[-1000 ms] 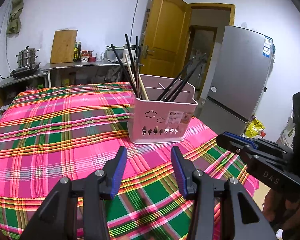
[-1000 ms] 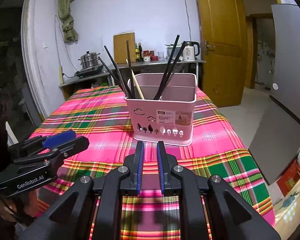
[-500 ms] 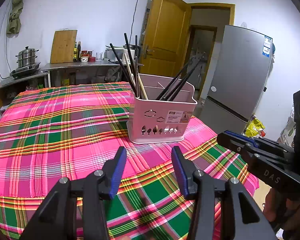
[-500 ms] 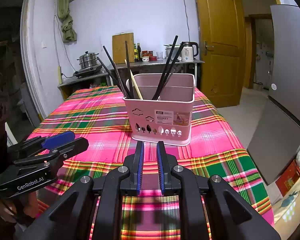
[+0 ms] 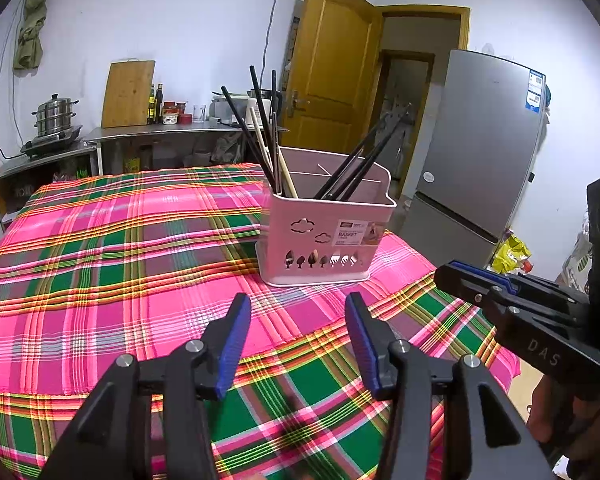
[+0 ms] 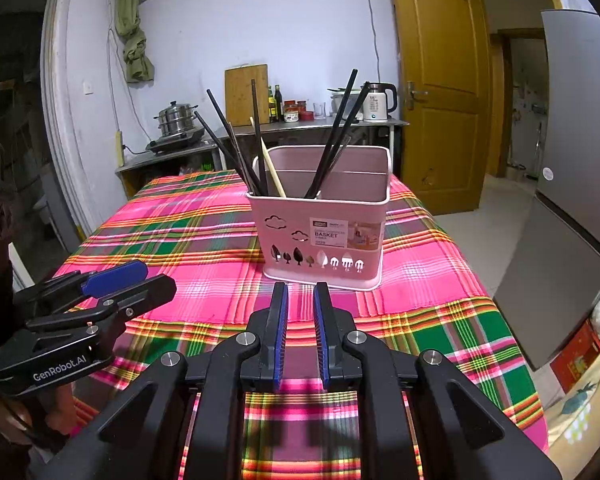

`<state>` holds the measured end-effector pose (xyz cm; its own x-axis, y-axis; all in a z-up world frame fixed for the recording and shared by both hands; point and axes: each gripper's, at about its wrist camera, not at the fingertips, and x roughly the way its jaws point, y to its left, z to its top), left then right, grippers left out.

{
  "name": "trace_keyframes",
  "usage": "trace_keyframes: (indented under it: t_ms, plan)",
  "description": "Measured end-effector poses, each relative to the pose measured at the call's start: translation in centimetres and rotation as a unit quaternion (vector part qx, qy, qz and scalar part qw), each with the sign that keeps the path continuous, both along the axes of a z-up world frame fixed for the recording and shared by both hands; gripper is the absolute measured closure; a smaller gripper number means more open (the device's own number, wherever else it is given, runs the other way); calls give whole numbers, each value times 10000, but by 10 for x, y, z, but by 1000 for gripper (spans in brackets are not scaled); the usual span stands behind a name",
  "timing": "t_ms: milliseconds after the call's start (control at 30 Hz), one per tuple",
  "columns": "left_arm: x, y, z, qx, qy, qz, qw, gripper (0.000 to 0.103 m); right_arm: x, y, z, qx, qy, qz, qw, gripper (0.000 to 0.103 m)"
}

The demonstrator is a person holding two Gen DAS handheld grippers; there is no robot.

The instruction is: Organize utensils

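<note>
A pink utensil basket (image 5: 326, 232) stands on the plaid tablecloth (image 5: 100, 264); it also shows in the right wrist view (image 6: 324, 232). Several black chopsticks (image 6: 236, 152) and one pale wooden one lean in its compartments. My left gripper (image 5: 296, 308) is open and empty, a short way in front of the basket. My right gripper (image 6: 300, 296) is nearly closed with a narrow gap, empty, just in front of the basket. Each gripper shows in the other's view: the left gripper (image 6: 112, 284) and the right gripper (image 5: 460, 276).
A grey fridge (image 5: 480, 152) stands right of the table. A counter (image 6: 300, 128) with a steamer pot, cutting board, bottles and kettle runs along the back wall. A wooden door (image 6: 436, 92) is at the back right. The table's edge drops off on the right.
Both grippers have drawn back slightly from the basket. Their jaw openings look unchanged.
</note>
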<state>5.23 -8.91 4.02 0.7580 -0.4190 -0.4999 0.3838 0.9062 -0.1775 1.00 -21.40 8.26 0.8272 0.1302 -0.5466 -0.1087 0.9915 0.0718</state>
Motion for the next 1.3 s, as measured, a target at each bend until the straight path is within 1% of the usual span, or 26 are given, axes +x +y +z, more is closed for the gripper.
trace_keyframes:
  t_ms: [1000, 1300]
  plan:
    - [2, 2, 1, 28, -30, 72, 10000, 52, 2, -1, 0, -44, 31, 2, 10000, 90]
    - [1, 1, -1, 19, -36, 13, 10000, 52, 2, -1, 0, -47, 31, -2, 10000, 90]
